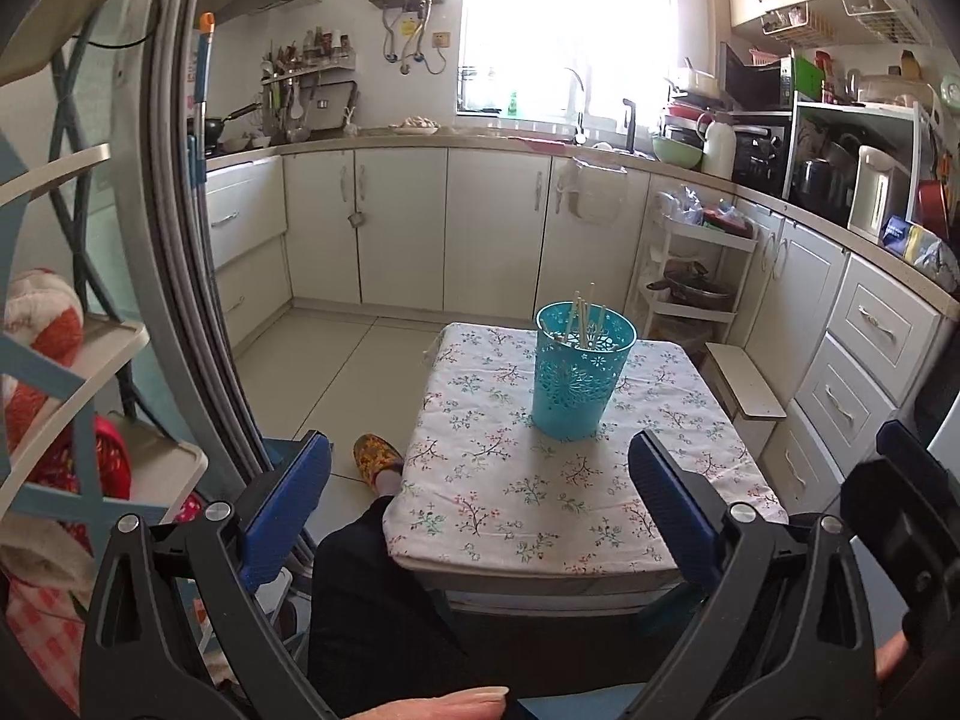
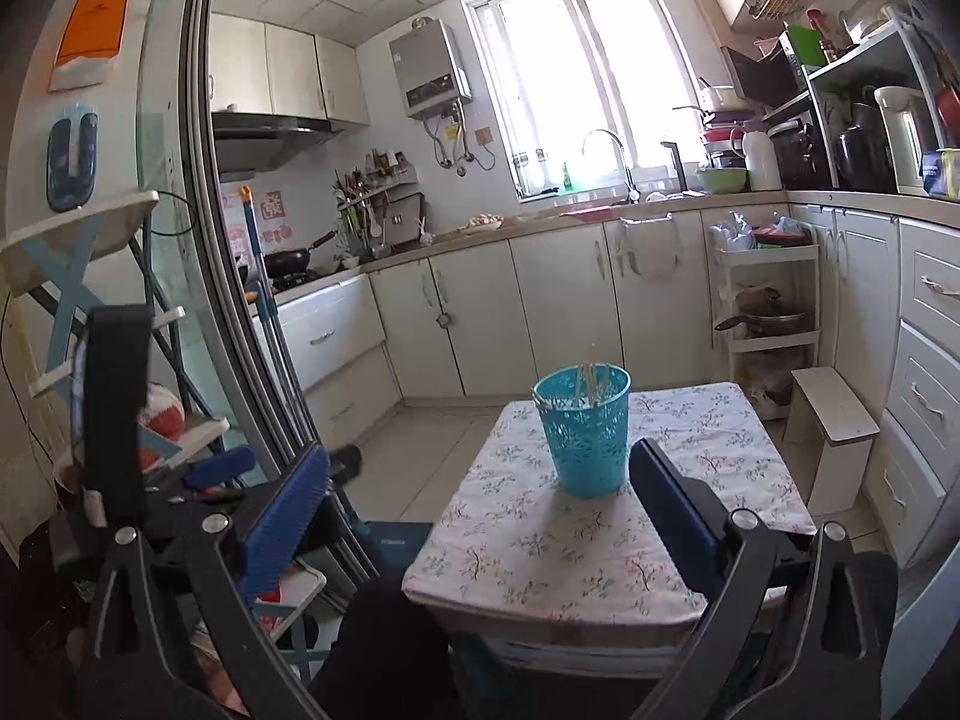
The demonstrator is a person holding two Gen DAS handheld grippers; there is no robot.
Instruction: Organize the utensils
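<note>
Now I am holding my left gripper (image 1: 480, 498) and right gripper (image 2: 480, 498) wide open with nothing in them, the chopsticks (image 1: 585, 315) are standing in the blue cup (image 1: 573, 384) on the table (image 1: 480, 516), so I am keeping both back, clear of the cup.

Turquoise lace-cut holder (image 1: 575, 378) on white floral-sprigged tablecloth (image 1: 540, 504); blue-padded black tongs (image 1: 480, 480); cream cabinets (image 1: 396, 222).
</note>
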